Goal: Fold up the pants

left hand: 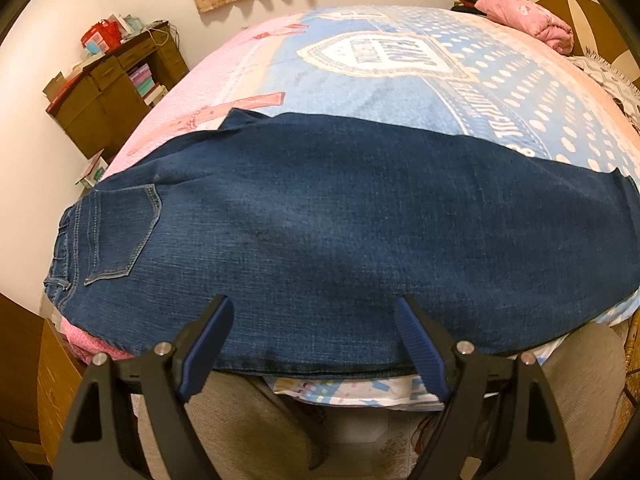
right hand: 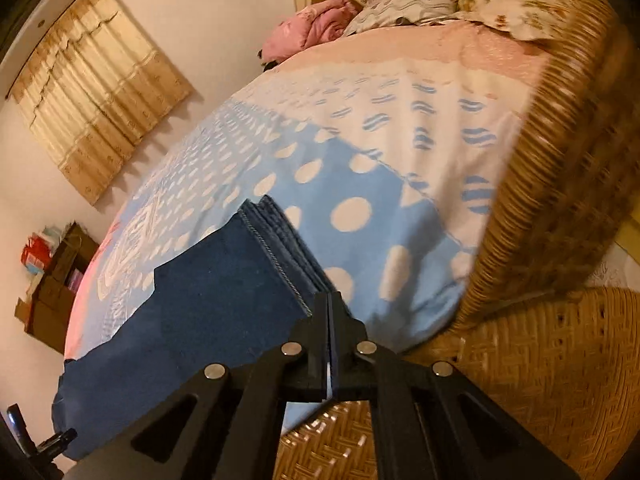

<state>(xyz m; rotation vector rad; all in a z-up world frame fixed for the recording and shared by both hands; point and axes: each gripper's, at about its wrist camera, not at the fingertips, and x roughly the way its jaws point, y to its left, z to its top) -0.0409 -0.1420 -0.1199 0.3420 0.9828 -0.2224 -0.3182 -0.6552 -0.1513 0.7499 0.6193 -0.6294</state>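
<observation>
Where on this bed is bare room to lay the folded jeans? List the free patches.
Free: the wide blue dotted spread between the jeans and the pillows, and the pink strip toward the brown shelf. Crowded: the near edge under the jeans, and the headboard end with the pink bundle.

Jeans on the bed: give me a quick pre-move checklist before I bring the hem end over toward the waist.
1. Jeans lie flat across the bedspread, back pocket up: ok.
2. Right gripper shut at the hem: ok.
3. Denim actually caught between its pads: cannot tell.
4. Left gripper open over the near edge, holding nothing: ok.
5. Landing area near the waist free of clutter: ok.
6. Wicker chair crowds the right side: not ok.
</observation>
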